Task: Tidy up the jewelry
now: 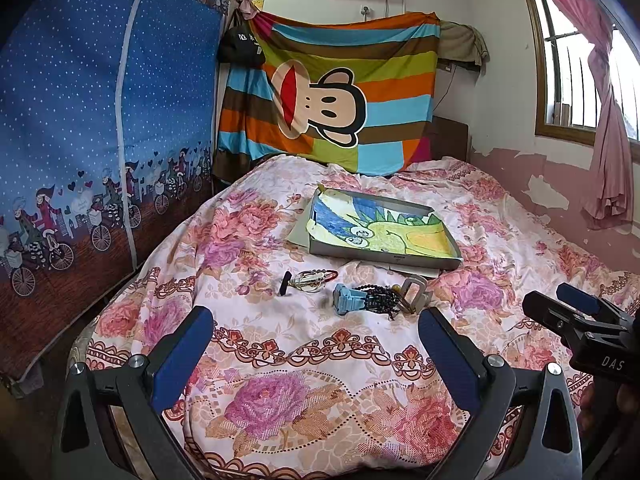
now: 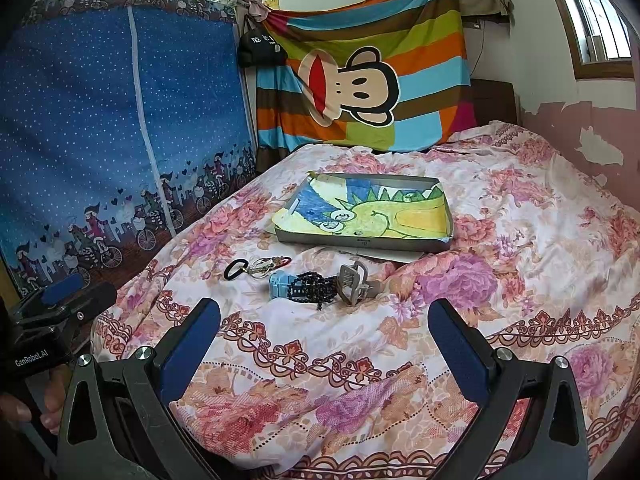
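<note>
Your left gripper [image 1: 316, 344] hangs over the flowered bedspread [image 1: 280, 360] with its two blue pads spread wide, holding nothing; in the right wrist view it shows at 9 o'clock, low at the left edge, with your fingers [image 2: 52, 396] under its handle.

Going from left to right across the jewelry: at about 11 o'clock from the left gripper lies a black hair tie [image 1: 285, 284]; it touches a small bundle of thin rings and cords with a red loop [image 1: 316, 279]; in the right wrist view the same hair tie [image 2: 236, 269] lies flat as a ring beside this bundle [image 2: 266, 266]. A little apart to the right, near 12 o'clock, is a light blue watch [image 1: 343, 298]; dark beads [image 1: 380, 300] lie against it and partly over its strap; a grey hair claw [image 1: 416, 290] stands on the right end of this pile, touching the beads. From the right wrist camera the watch [image 2: 280, 282], the beads [image 2: 316, 286] and the claw [image 2: 354, 280] sit at 11 to 12 o'clock, between the pads.

Behind the pile, further up the bed, rests a shallow grey box [image 1: 384, 258] lined with a crayon drawing; nothing of the jewelry is inside it.

Your right gripper [image 2: 324, 352] is also wide open and empty; in the left wrist view it appears at 3 o'clock [image 1: 568, 300], well apart from the jewelry.
</note>
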Available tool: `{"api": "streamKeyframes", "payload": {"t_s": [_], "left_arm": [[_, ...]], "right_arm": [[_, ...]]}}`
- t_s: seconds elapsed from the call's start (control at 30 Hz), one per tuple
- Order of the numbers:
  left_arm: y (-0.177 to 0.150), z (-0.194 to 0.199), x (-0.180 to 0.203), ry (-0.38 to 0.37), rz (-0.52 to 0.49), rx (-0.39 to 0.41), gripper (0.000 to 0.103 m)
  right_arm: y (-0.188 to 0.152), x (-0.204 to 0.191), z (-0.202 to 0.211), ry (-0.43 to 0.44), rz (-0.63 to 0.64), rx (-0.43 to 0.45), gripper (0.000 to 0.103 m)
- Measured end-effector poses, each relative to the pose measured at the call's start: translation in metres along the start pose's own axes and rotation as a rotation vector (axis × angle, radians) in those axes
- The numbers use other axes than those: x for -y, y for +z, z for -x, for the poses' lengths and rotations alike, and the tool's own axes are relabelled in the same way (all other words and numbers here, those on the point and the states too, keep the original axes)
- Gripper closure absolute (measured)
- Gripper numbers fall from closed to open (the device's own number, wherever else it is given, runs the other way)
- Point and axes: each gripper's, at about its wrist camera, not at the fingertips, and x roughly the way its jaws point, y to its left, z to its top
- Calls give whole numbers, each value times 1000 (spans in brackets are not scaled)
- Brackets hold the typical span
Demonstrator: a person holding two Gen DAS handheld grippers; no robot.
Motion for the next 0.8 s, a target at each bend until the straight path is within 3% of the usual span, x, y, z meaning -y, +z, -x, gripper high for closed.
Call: {"api": "streamKeyframes", "payload": {"t_s": [0.53,0.8], "left_arm": [[-1,0,-1,1,0,-6,0],[-15,-17,2,22,2,-79,0]], "right_arm": [[-1,0,-1,1,-3,-5,1],[-4,7,-18,3,-14,-35,1]]}}
